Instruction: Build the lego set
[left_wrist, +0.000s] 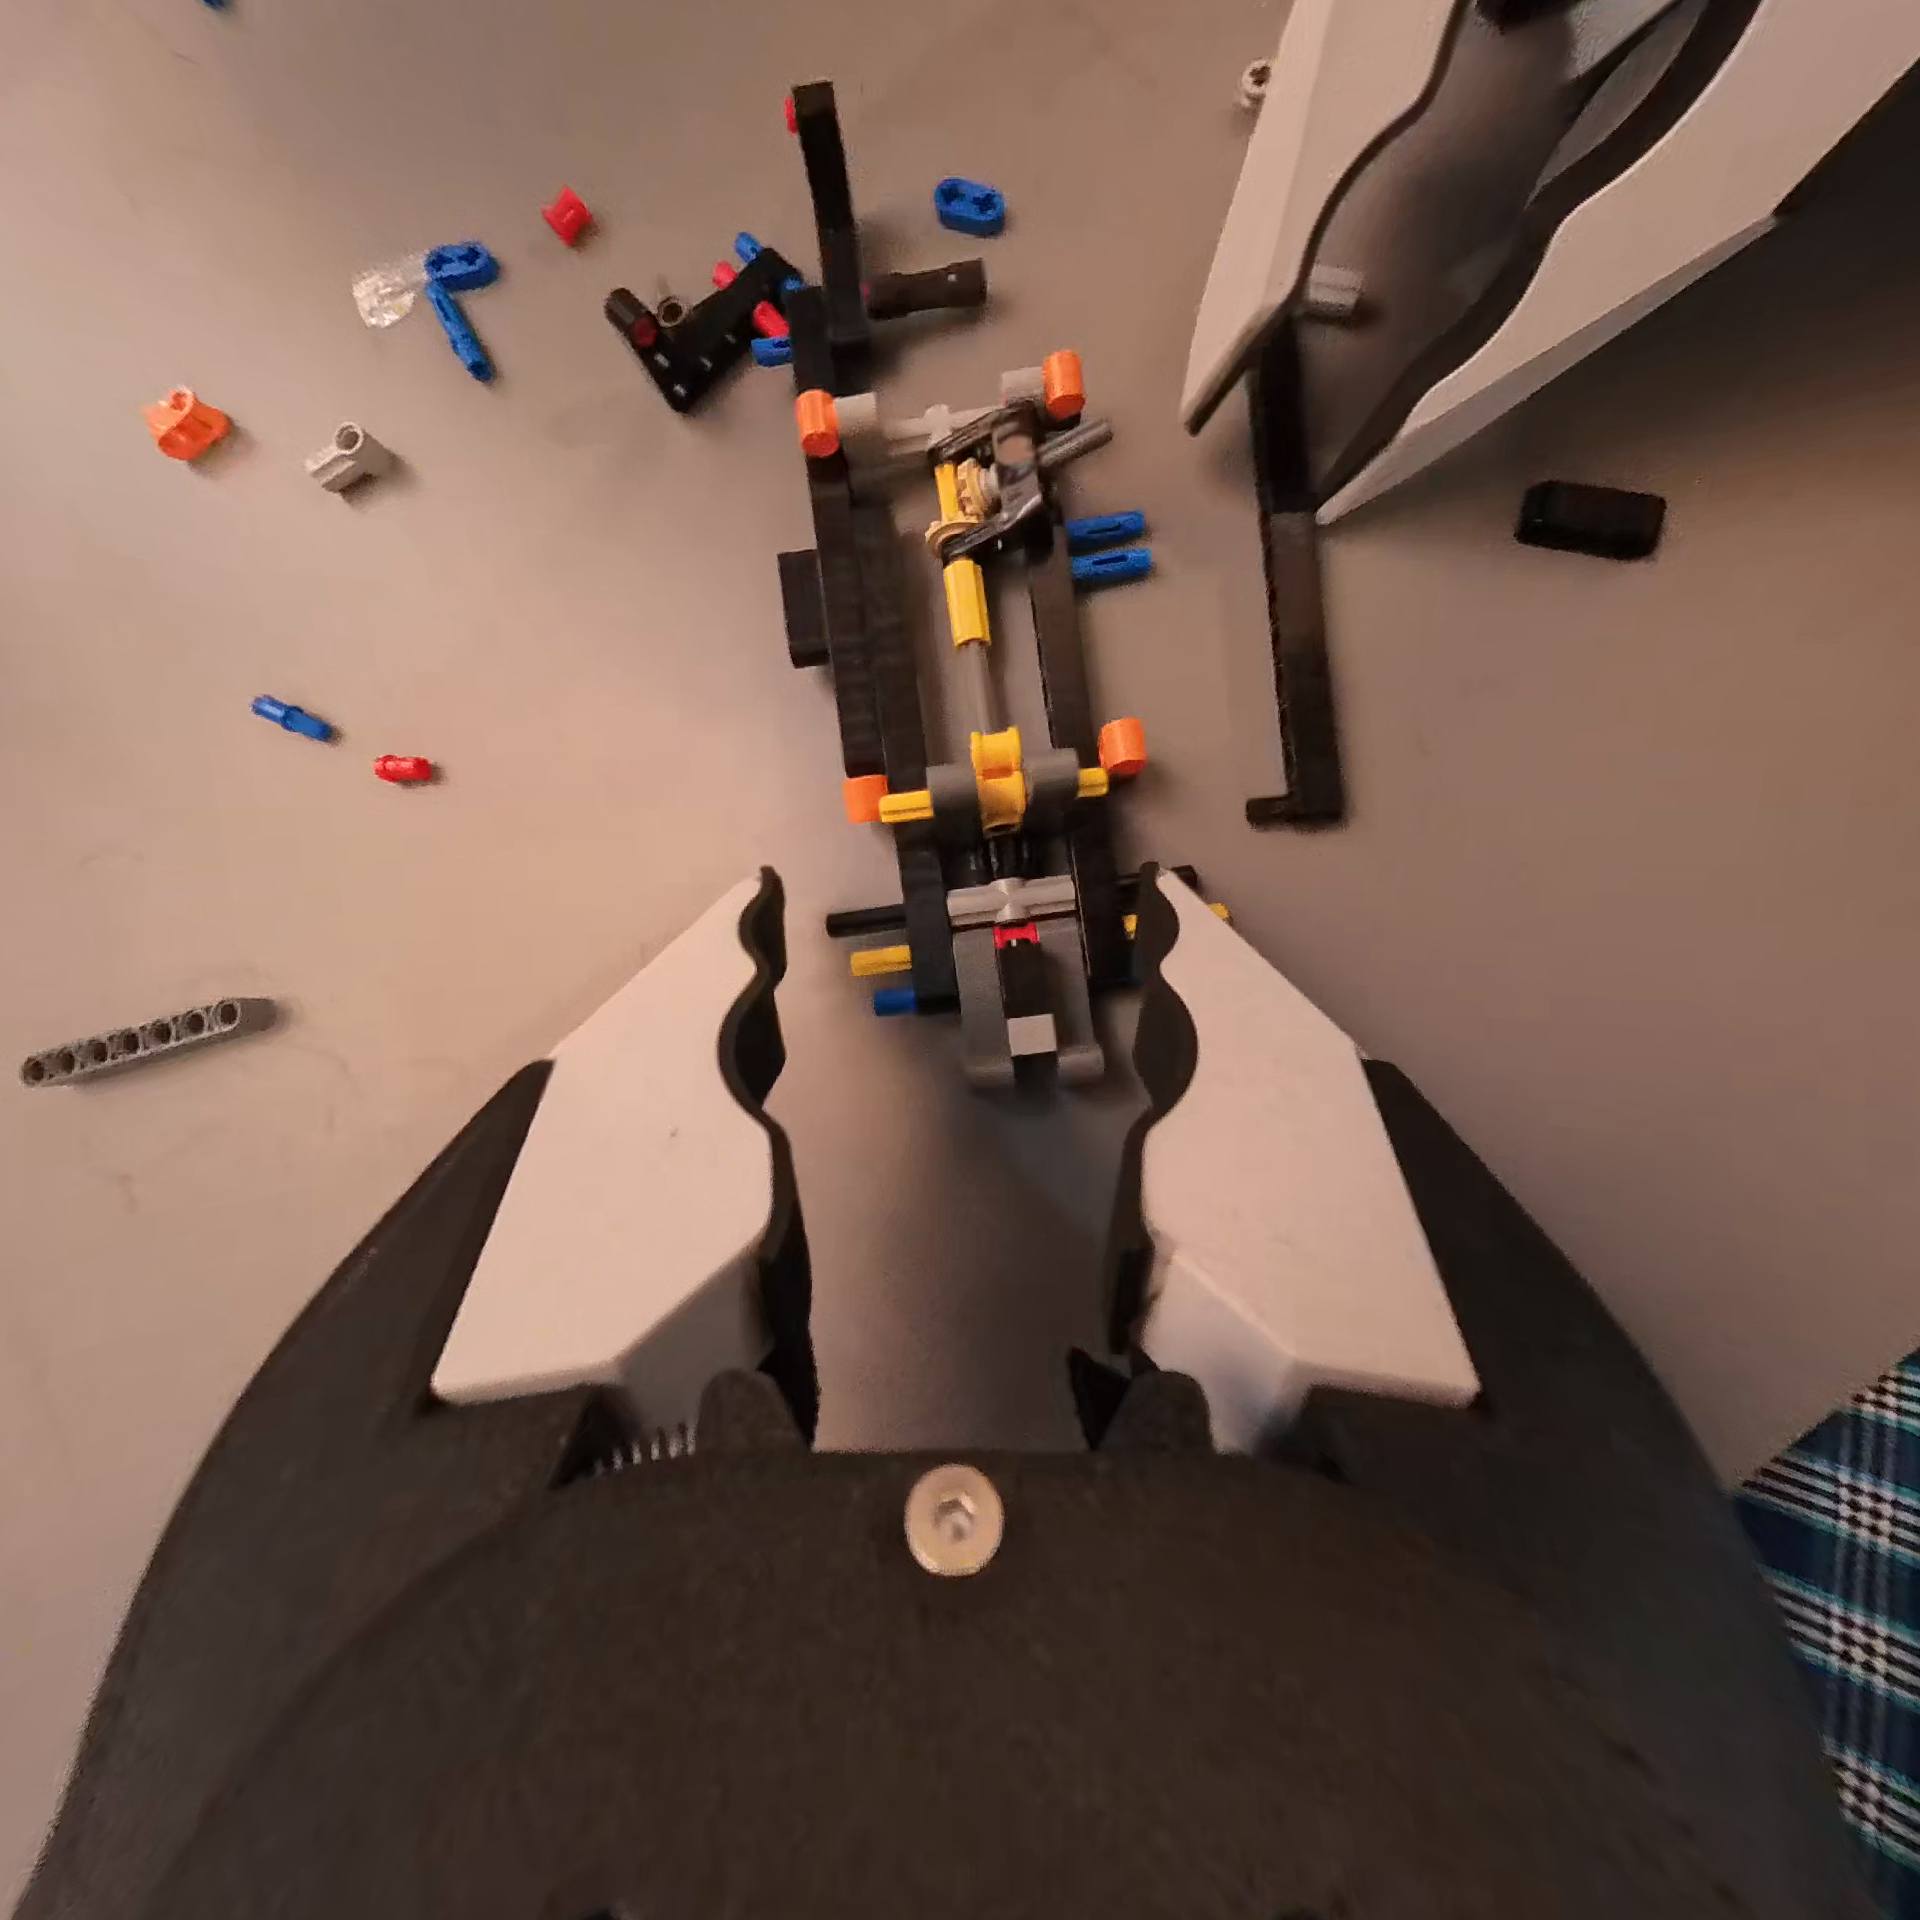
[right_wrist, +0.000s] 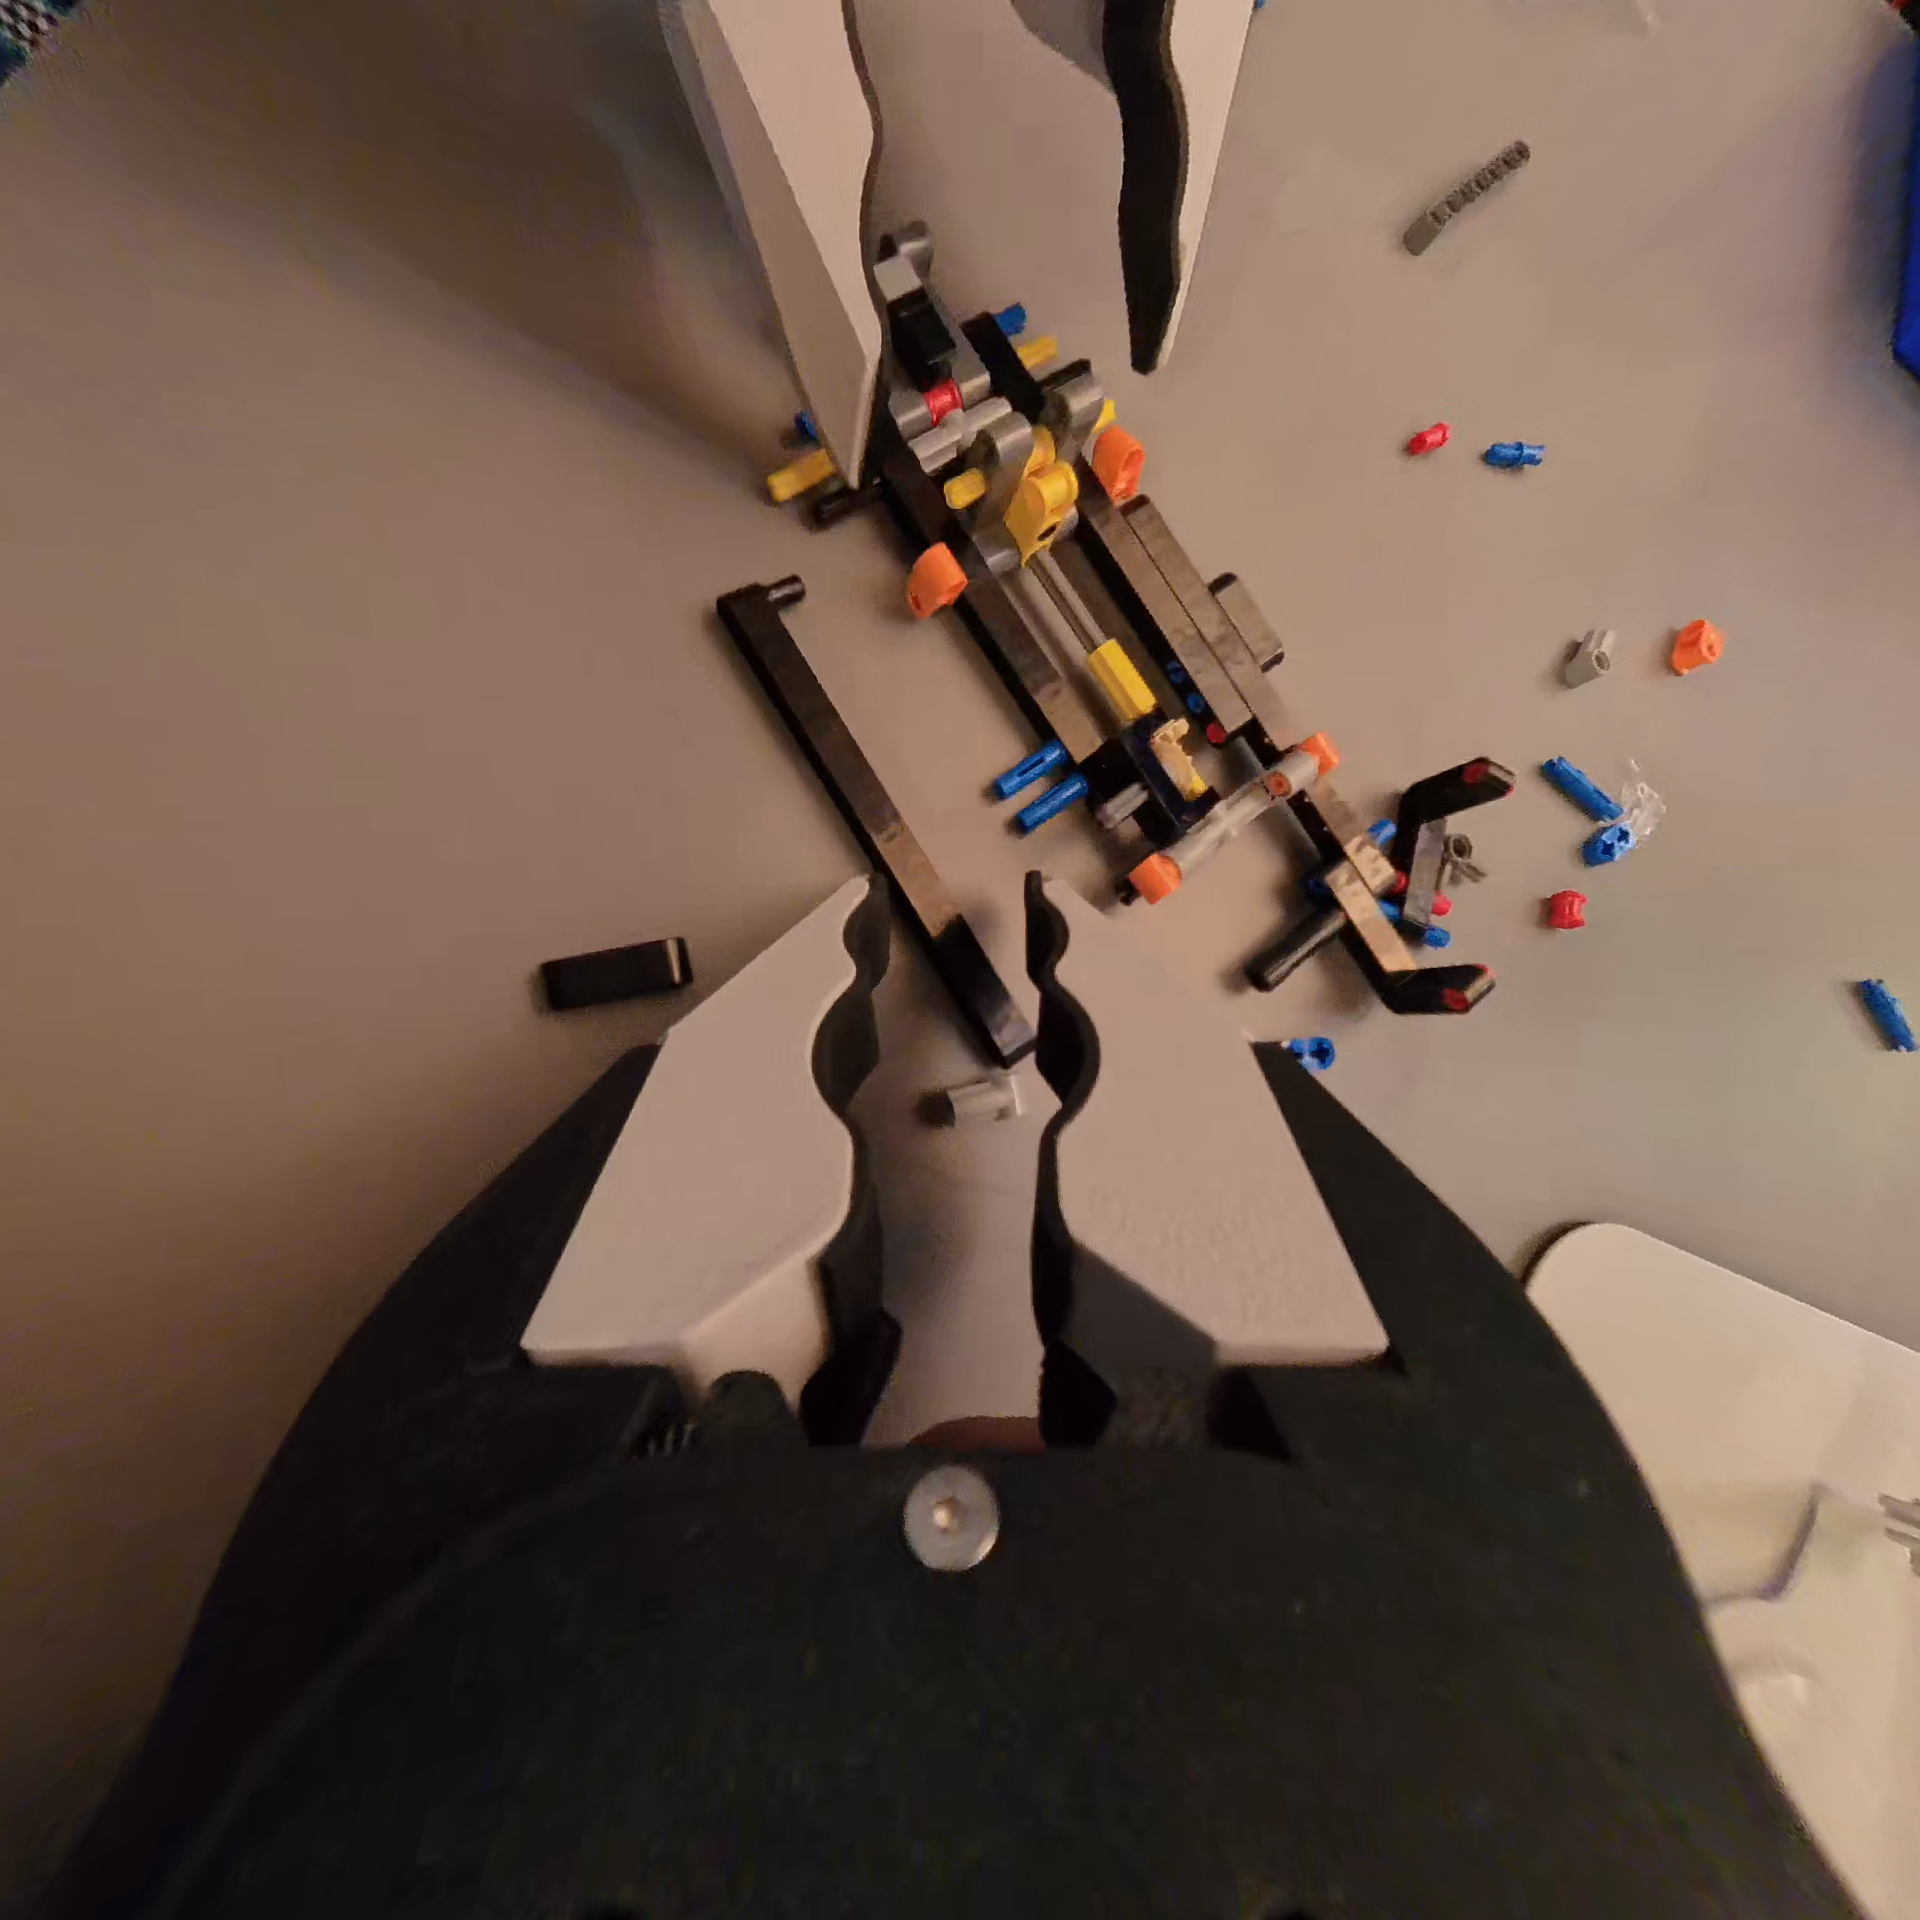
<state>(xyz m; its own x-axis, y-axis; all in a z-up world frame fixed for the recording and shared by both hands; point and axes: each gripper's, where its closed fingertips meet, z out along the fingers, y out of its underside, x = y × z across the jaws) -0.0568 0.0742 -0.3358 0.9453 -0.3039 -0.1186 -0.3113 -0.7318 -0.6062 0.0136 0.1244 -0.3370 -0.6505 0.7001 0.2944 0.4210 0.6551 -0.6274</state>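
A long lego chassis (left_wrist: 966, 665) of black beams with yellow, grey and orange parts lies on the grey table (left_wrist: 520, 623). My left gripper (left_wrist: 958, 883) is open, its fingertips on either side of the chassis' near grey end. It also shows at the top of the right wrist view (right_wrist: 997, 416). My right gripper (right_wrist: 951, 883) is open and straddles a long black L-shaped beam (right_wrist: 831, 748) that lies beside the chassis (right_wrist: 1101, 644). A small grey pin (right_wrist: 971, 1101) lies between its fingers. The right gripper (left_wrist: 1262, 468) and the beam (left_wrist: 1299, 644) show in the left wrist view.
Loose parts lie around: a grey holed beam (left_wrist: 145, 1039), an orange connector (left_wrist: 185, 421), blue and red pins, a short black beam (right_wrist: 613, 971), a black sub-assembly (right_wrist: 1423, 883). A white tray (right_wrist: 1714, 1455) is at lower right. Plaid cloth (left_wrist: 1849, 1558) borders the table. My right fingertips sit around 9 cm from my left ones.
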